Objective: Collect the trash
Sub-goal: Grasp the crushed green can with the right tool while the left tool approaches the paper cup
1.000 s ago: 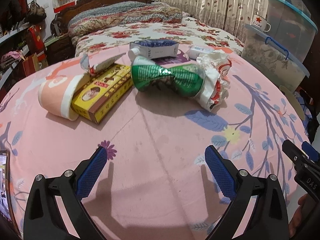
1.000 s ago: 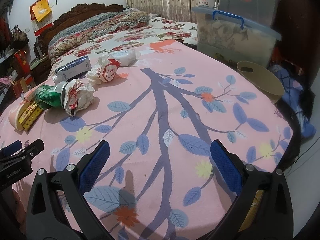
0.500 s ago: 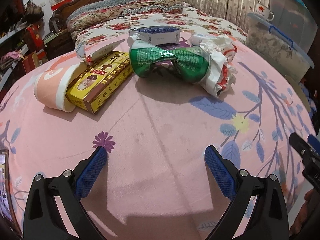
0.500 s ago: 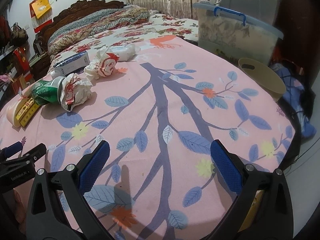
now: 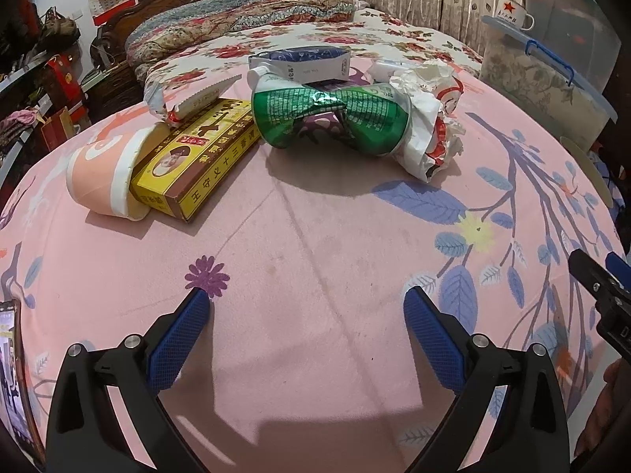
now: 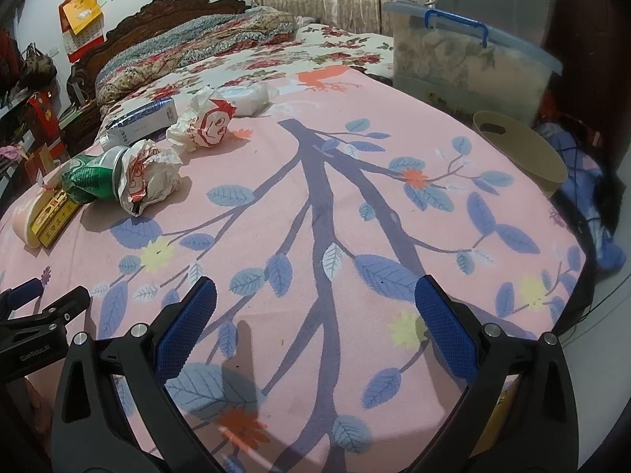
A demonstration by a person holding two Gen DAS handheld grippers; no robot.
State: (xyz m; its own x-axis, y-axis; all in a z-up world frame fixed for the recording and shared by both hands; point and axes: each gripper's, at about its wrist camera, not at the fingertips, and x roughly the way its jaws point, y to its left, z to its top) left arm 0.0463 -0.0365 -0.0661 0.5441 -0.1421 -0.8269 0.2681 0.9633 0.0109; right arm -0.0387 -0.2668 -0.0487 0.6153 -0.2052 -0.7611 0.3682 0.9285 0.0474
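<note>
In the left wrist view, the left gripper (image 5: 305,307) sits at the bottom of the frame with its blue-padded fingers (image 5: 177,339) spread wide apart and nothing between them, above the pink leaf-patterned bedspread (image 5: 315,236). The trash lies in a cluster across the upper middle: a crushed green metal can (image 5: 331,118) at centre, touching a crumpled white-and-red paper wrapper (image 5: 434,134) on its right. Left of the can lies a flat yellow-and-brown cardboard box (image 5: 197,165), with a pink paper cup (image 5: 102,173) on its side against the box's left end. Behind the can is a white-and-blue carton (image 5: 303,63).

In the right wrist view, the right gripper (image 6: 315,303) at the bottom also has its fingers wide apart and empty. The same trash sits in the left and upper left of the frame, with a second crumpled white-and-red paper ball (image 6: 205,124) beyond it. A tan plastic basket (image 6: 520,149) stands at the bedspread's right edge.
</note>
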